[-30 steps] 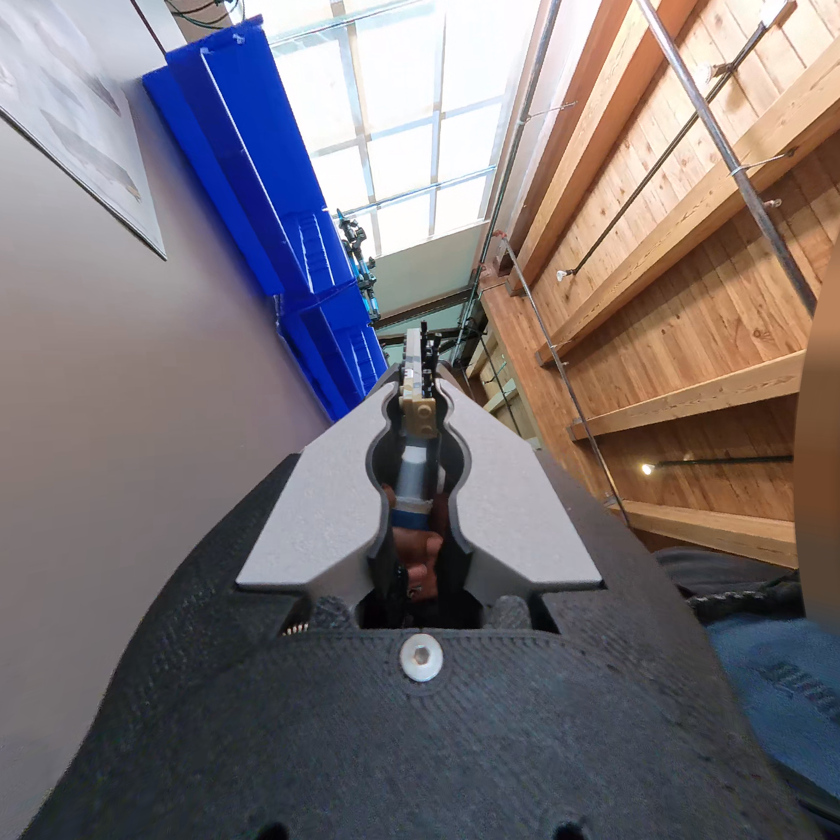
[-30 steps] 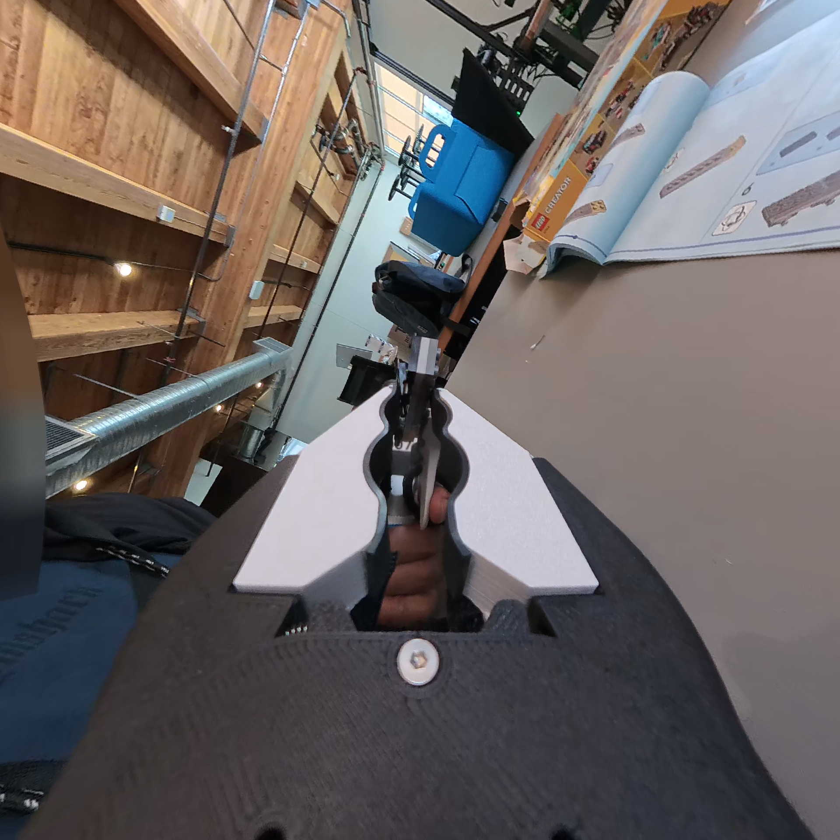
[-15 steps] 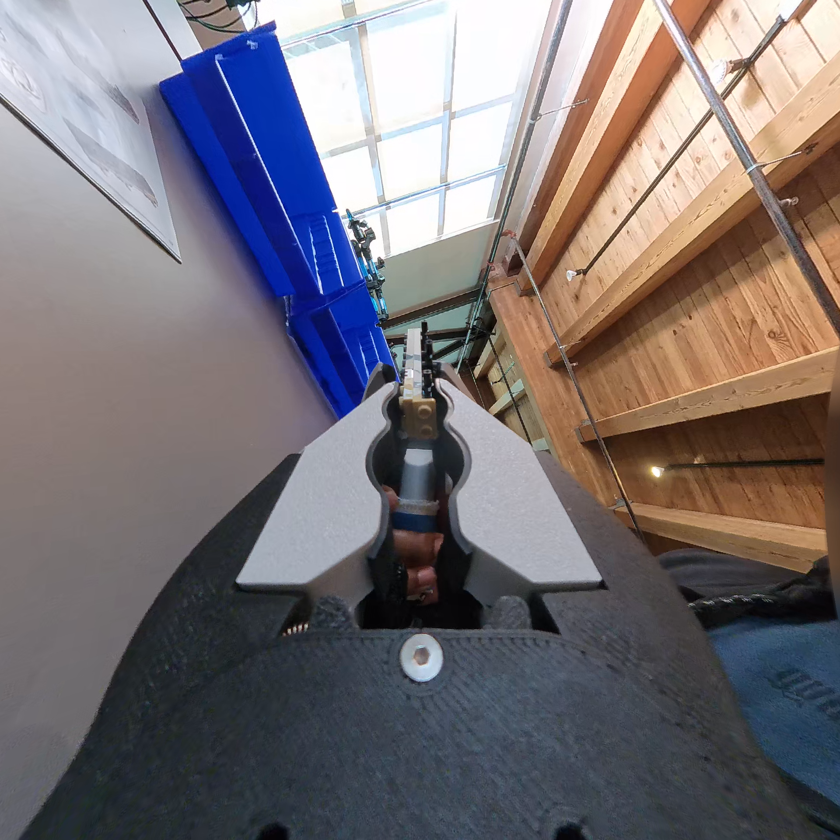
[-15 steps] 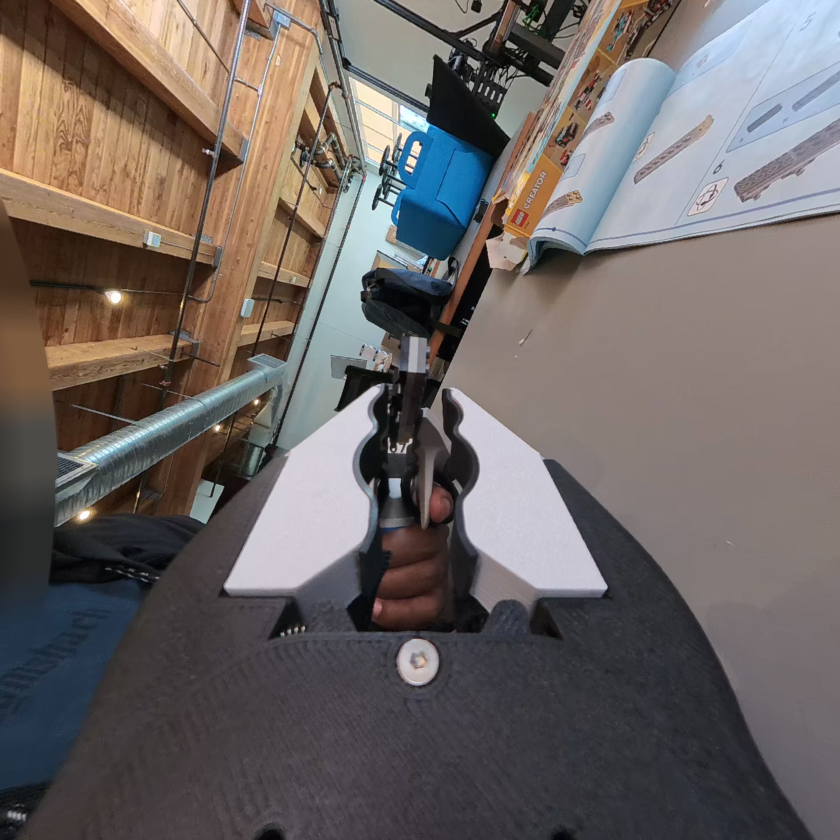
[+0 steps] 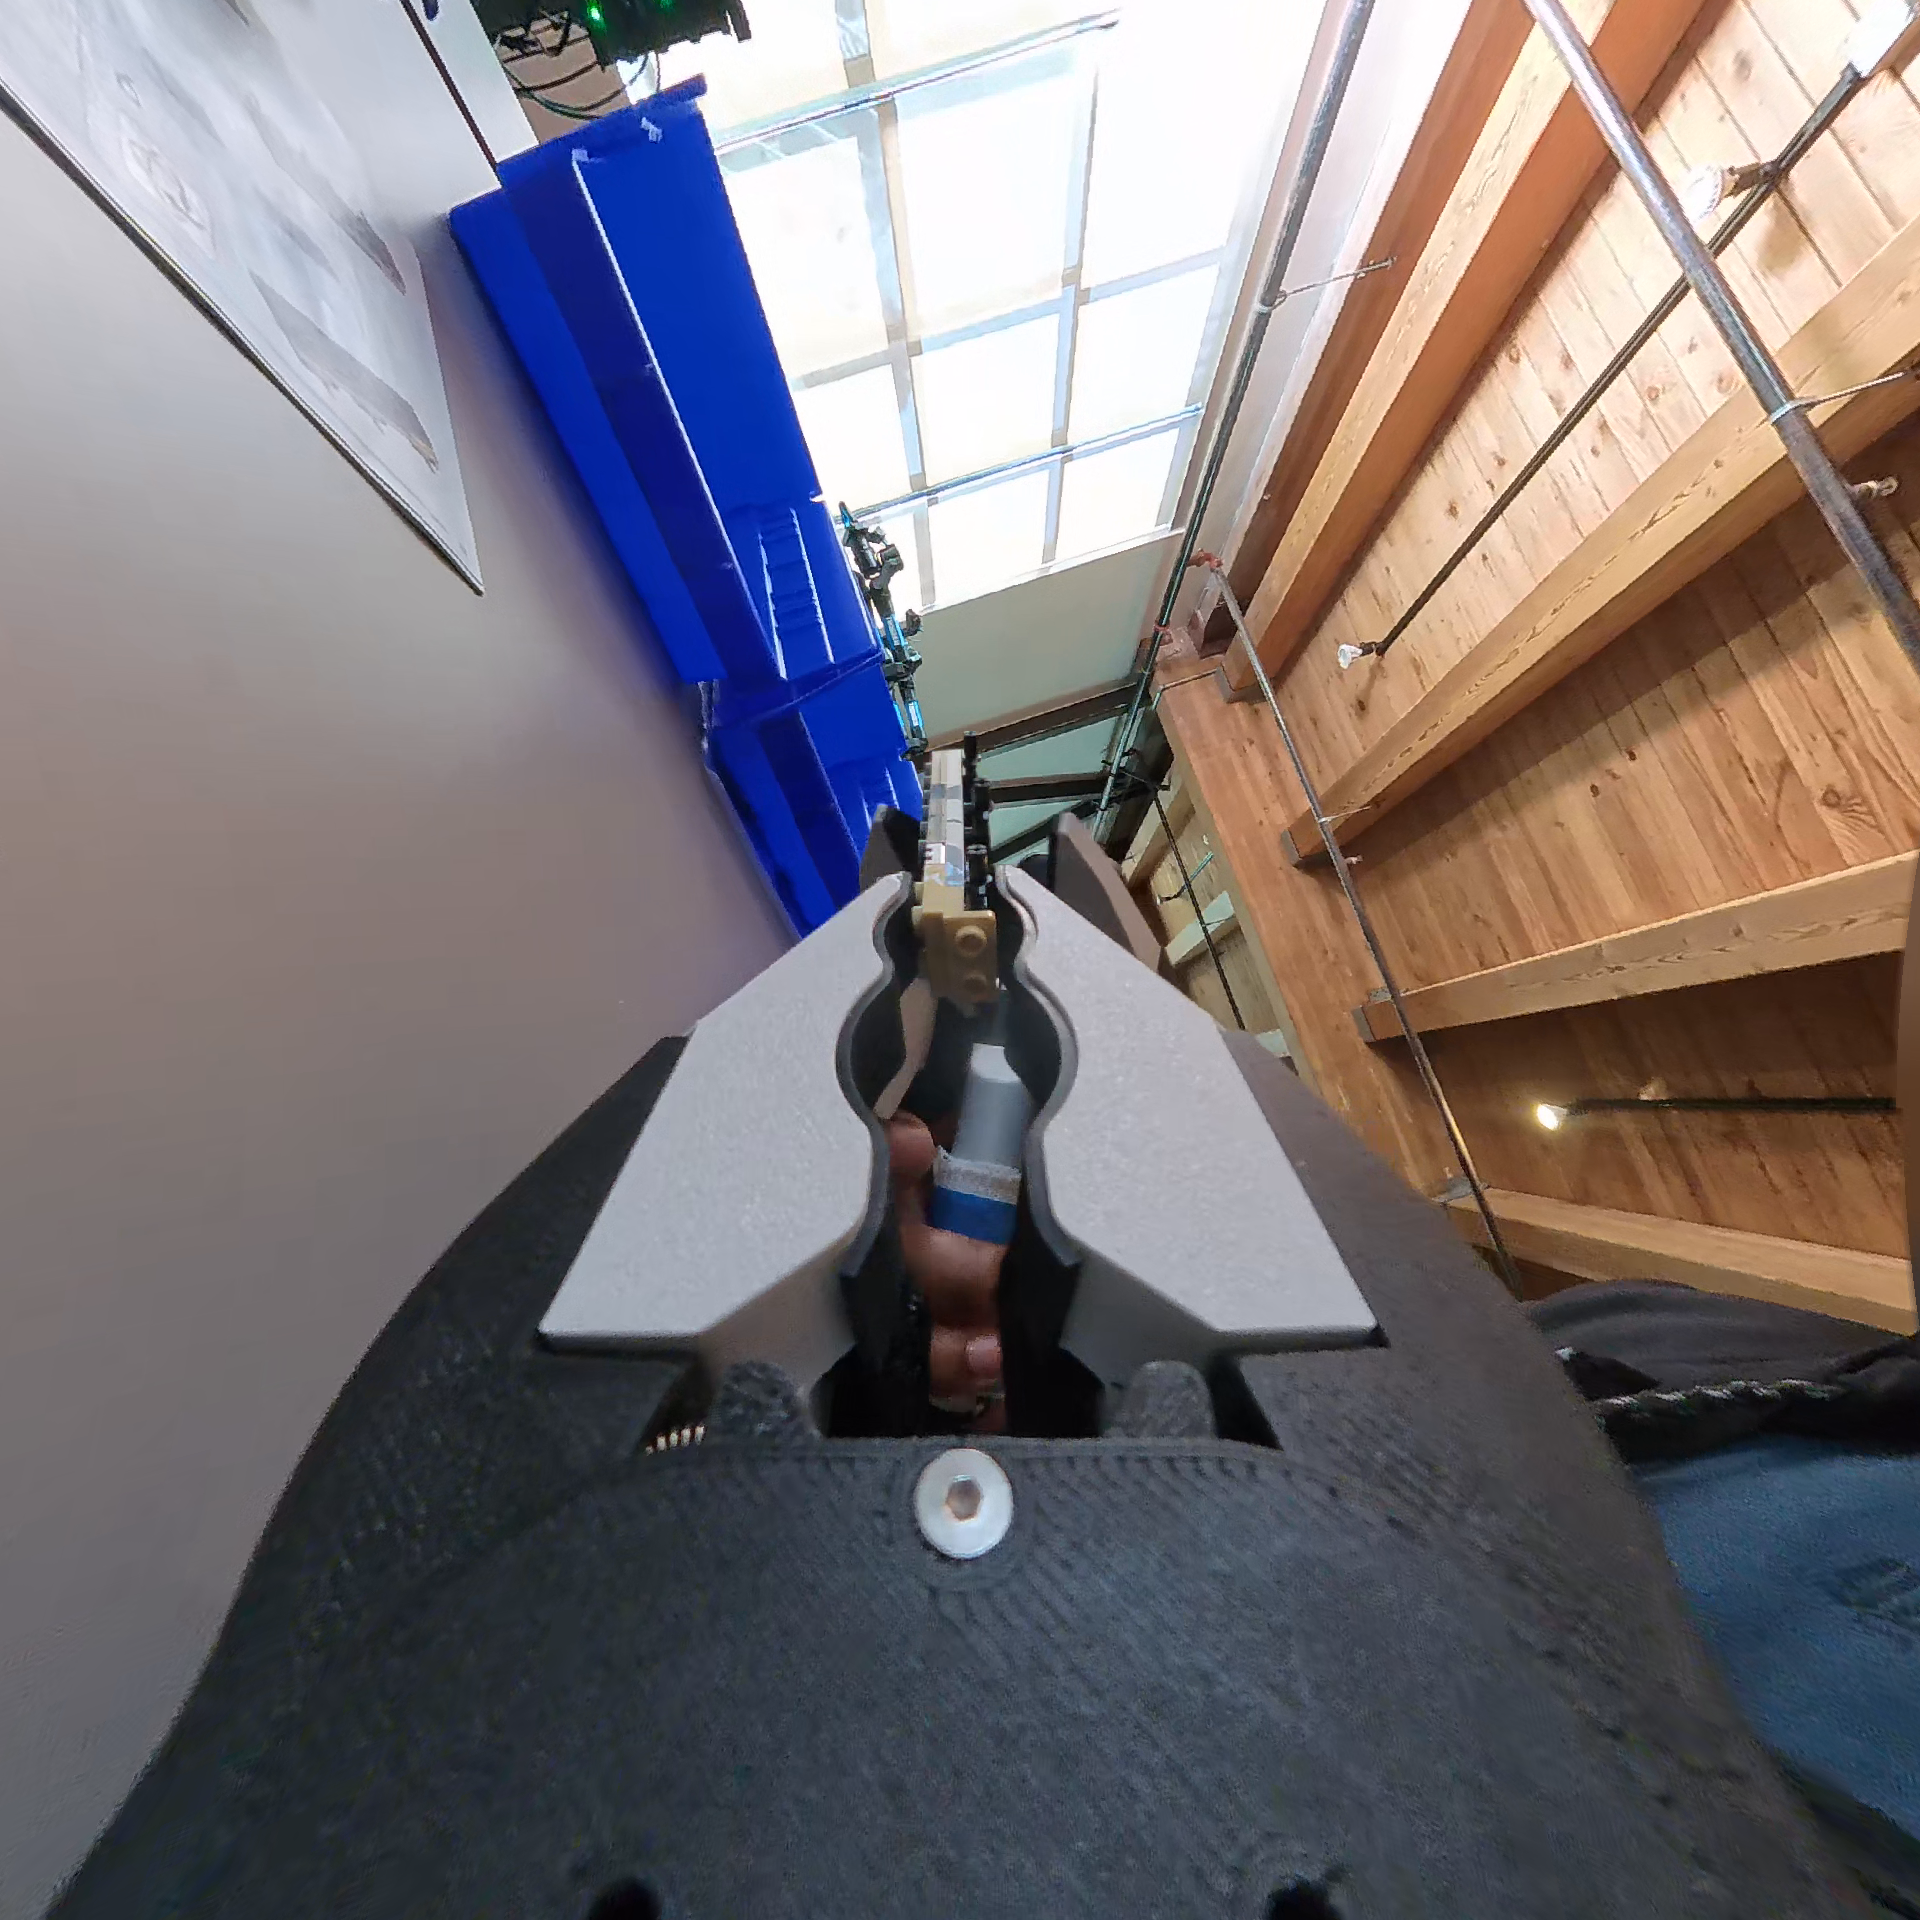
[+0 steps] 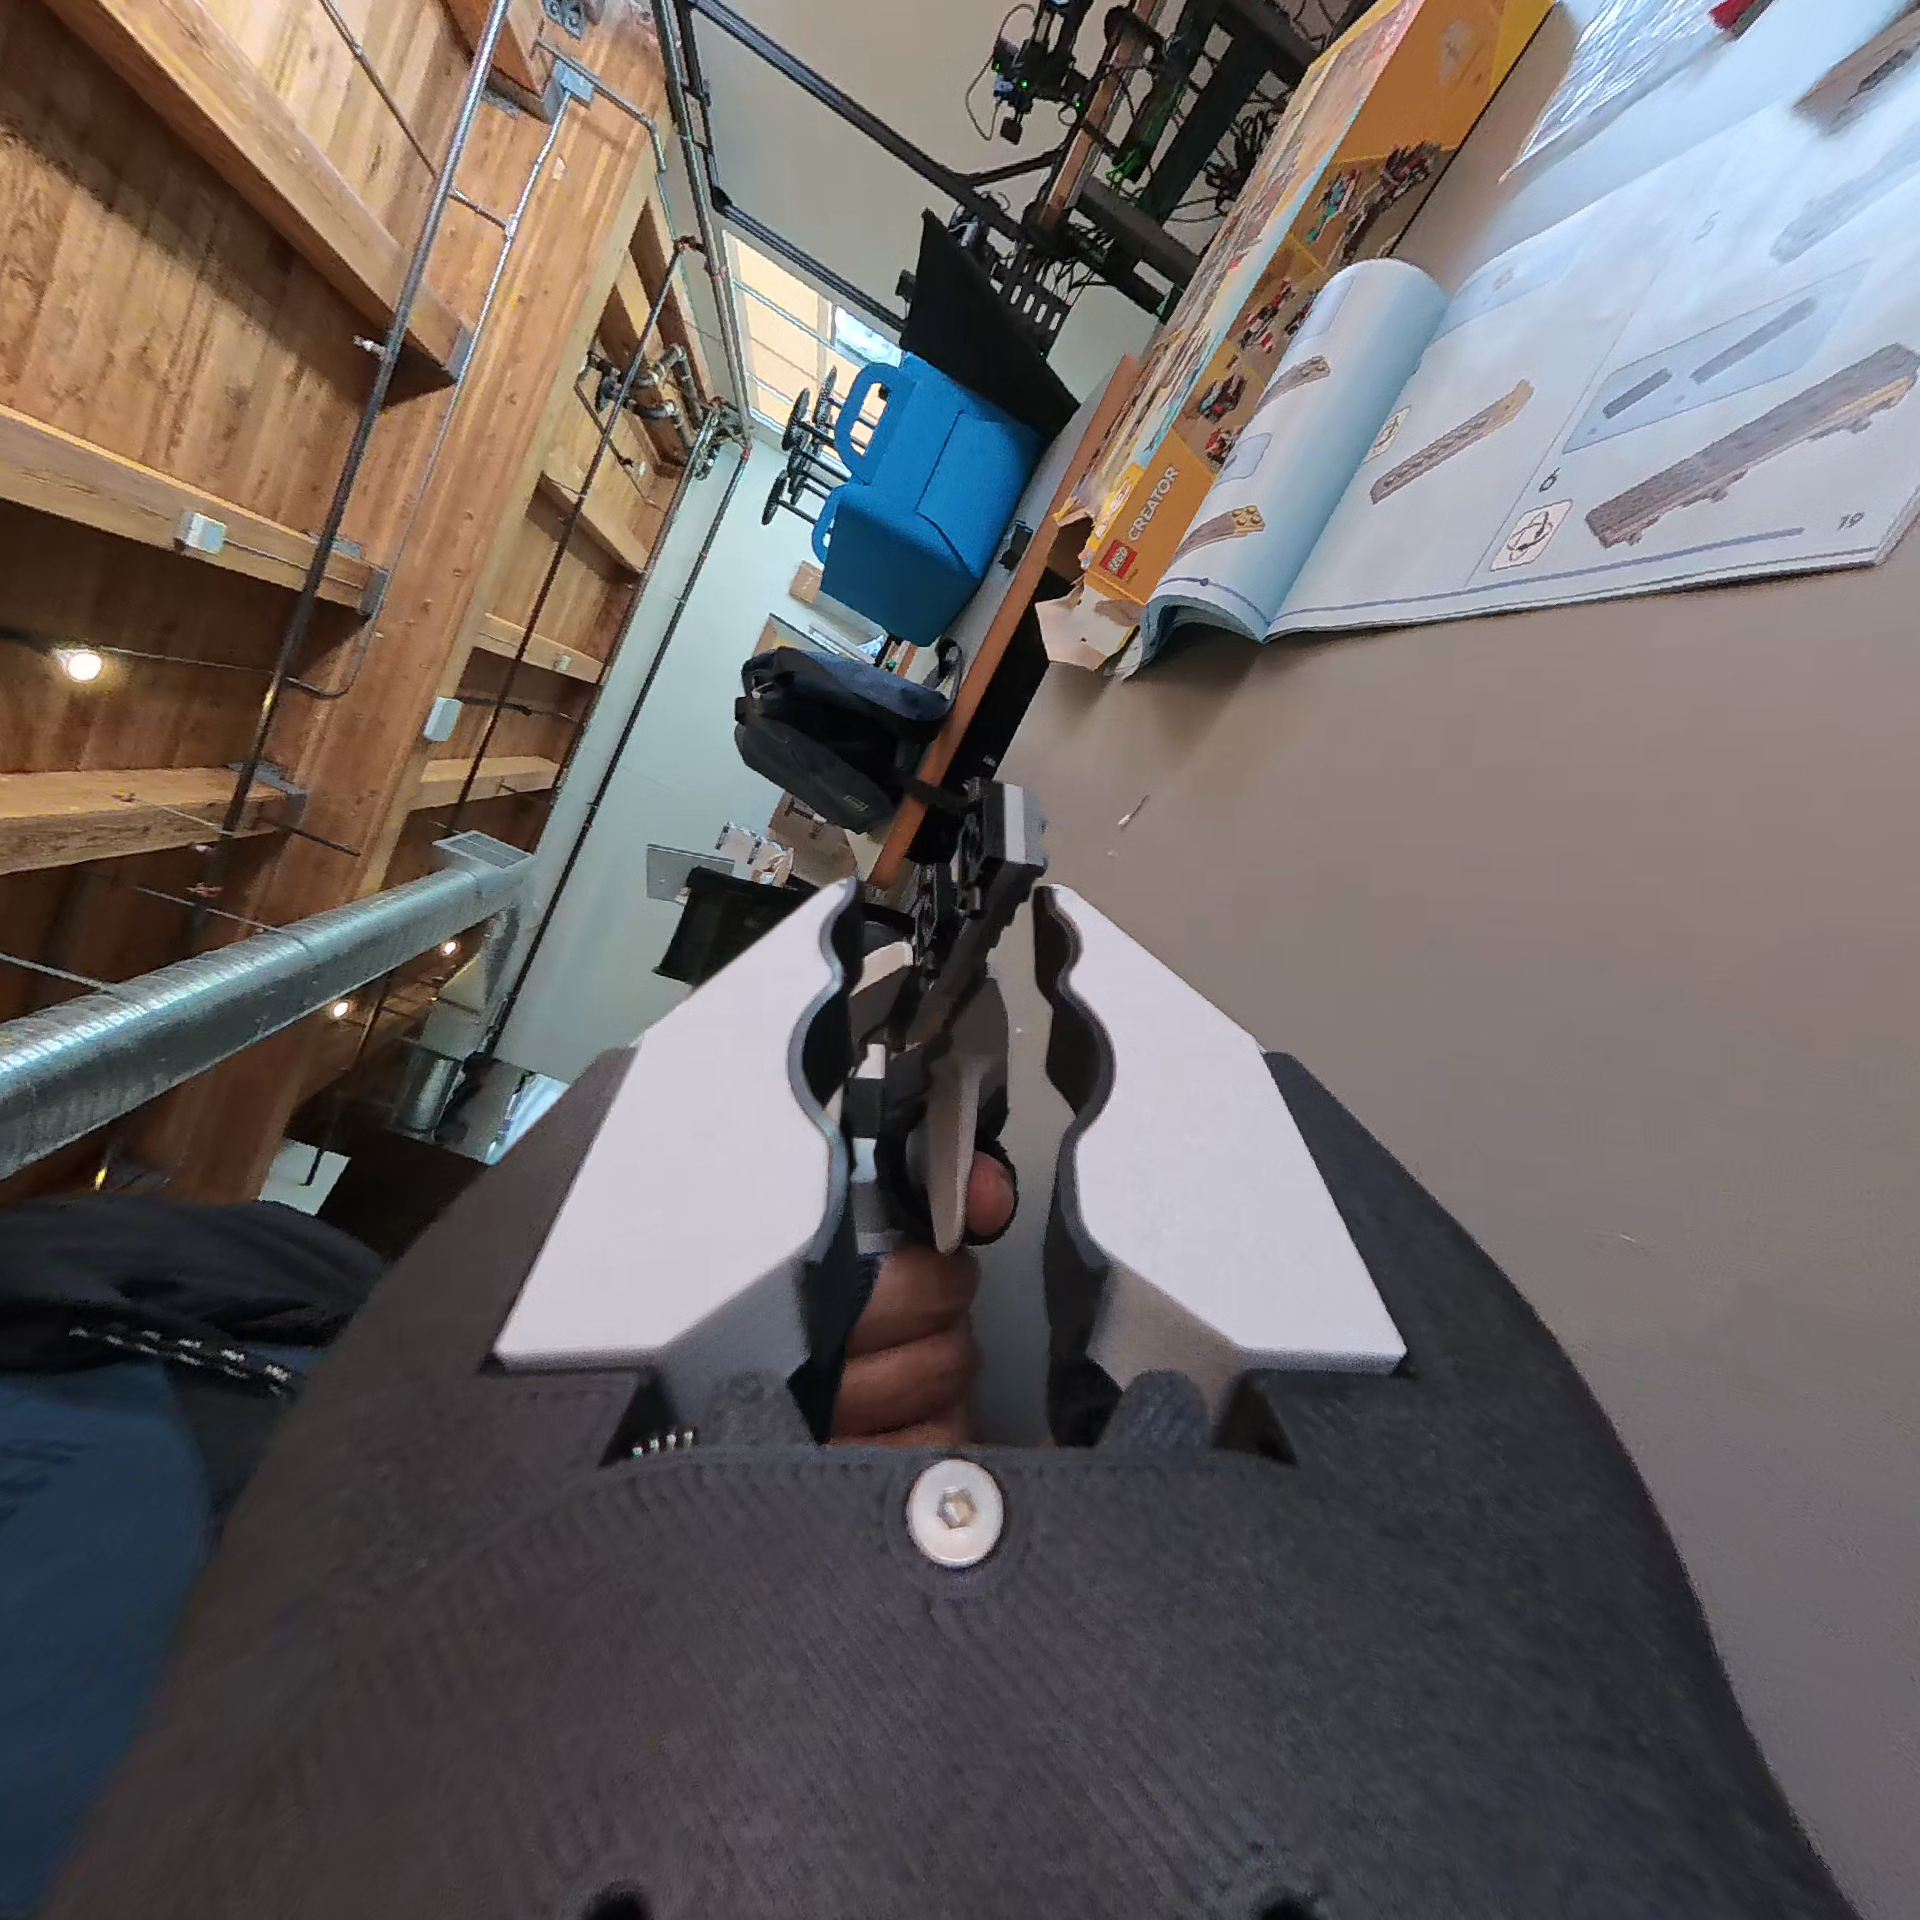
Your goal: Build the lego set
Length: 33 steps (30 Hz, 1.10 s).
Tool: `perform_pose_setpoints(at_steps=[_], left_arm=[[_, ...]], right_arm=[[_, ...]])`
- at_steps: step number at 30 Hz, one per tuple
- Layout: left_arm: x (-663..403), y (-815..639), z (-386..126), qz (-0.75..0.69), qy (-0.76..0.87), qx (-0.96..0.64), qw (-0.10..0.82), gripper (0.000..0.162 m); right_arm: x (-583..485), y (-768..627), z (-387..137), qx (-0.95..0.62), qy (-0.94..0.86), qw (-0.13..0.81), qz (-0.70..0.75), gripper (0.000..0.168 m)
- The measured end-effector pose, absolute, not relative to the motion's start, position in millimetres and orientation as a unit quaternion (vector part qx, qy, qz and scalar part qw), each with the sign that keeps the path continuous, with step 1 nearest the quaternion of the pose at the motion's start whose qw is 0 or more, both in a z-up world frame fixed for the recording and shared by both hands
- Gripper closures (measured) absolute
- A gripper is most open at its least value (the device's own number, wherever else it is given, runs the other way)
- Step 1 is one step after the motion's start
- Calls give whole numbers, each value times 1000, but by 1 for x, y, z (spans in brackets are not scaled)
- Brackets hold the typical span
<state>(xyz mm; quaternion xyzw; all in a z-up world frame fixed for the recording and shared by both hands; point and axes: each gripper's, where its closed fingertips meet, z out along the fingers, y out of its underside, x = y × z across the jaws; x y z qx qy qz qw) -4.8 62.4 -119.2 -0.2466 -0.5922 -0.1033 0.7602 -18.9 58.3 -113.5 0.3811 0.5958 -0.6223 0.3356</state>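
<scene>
My left gripper (image 5: 954,883) is shut on a slim lego assembly (image 5: 961,945), a tan plate stacked with black and grey parts that sticks out past the fingertips. It is held in the air beside the grey table (image 5: 260,935). My right gripper (image 6: 945,904) faces it with its jaws open on either side of the assembly's far end (image 6: 997,852). One left finger (image 6: 961,1132) shows through the right gripper's gap, and a hand on a handle lies behind it. The right gripper's dark fingers (image 5: 1091,883) show behind the left gripper's tips.
An open instruction booklet (image 6: 1558,416) and the yellow lego box (image 6: 1299,260) lie farther along the table (image 6: 1455,935). Blue bins (image 5: 665,436) stand at the table's other end. A person's dark and blue clothing (image 5: 1766,1558) is close on the side away from the table. Both grippers' tips are close together, under 4 cm apart.
My right gripper's jaws have opened off the lego assembly. My left gripper keeps its hold. Both views have shifted a little.
</scene>
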Motion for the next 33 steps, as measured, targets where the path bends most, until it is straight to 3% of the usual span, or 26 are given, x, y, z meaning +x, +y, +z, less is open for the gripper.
perform_pose_setpoints(at_steps=[10,33], left_arm=[[-5,60,-119,-65,-589,-247,767,151],[-1,55,-105,-23,-561,-261,785,151]], right_arm=[[-20,53,-117,398,562,336,-642,154],[-15,48,-100,388,525,362,-665,154]])
